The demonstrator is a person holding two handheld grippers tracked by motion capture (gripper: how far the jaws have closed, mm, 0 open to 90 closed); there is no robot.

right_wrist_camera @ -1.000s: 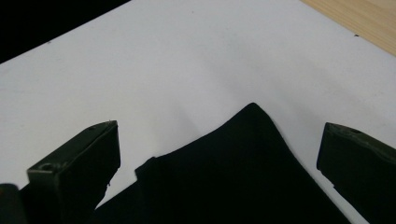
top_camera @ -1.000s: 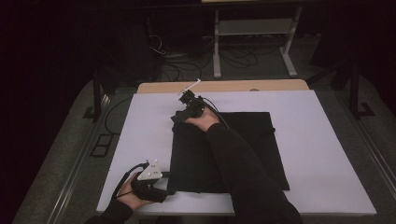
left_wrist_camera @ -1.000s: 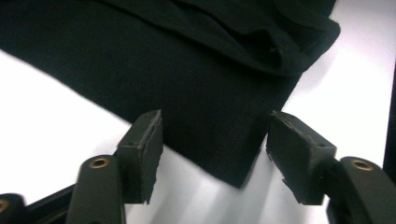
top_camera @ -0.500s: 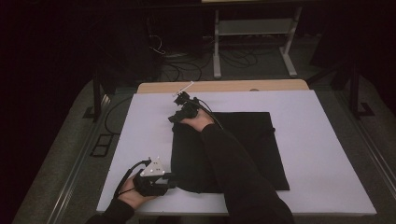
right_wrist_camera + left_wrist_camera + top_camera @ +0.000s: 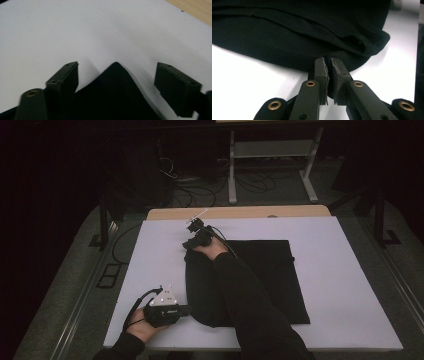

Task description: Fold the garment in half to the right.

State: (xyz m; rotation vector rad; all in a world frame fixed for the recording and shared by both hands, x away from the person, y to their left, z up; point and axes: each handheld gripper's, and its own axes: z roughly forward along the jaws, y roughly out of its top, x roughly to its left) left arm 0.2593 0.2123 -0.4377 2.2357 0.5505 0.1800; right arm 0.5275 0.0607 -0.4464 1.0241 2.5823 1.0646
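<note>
A black cloth (image 5: pixel 265 270) lies flat on the white table (image 5: pixel 350 270). My left gripper (image 5: pixel 189 310) is at the cloth's near left corner. In the left gripper view its jaws have just been closing and my left gripper (image 5: pixel 329 62) is shut on the hem of the cloth (image 5: pixel 287 37). My right gripper (image 5: pixel 188 244) is low over the far left corner. In the right gripper view my right gripper (image 5: pixel 116 67) is open and the pointed corner of the cloth (image 5: pixel 117 95) lies between the pads, untouched. Its jaws have just been closing.
The right forearm in a black sleeve (image 5: pixel 250 305) lies across the cloth's left half. A wooden strip (image 5: pixel 240 212) runs along the table's far edge. Beyond it are floor cables (image 5: pixel 170 175) and a metal stand (image 5: pixel 270 155). White tabletop surrounds the cloth.
My left gripper has slid right onto the cloth's near left edge and closed. My right gripper has sunk slightly toward the far left corner, and its jaws have narrowed.
</note>
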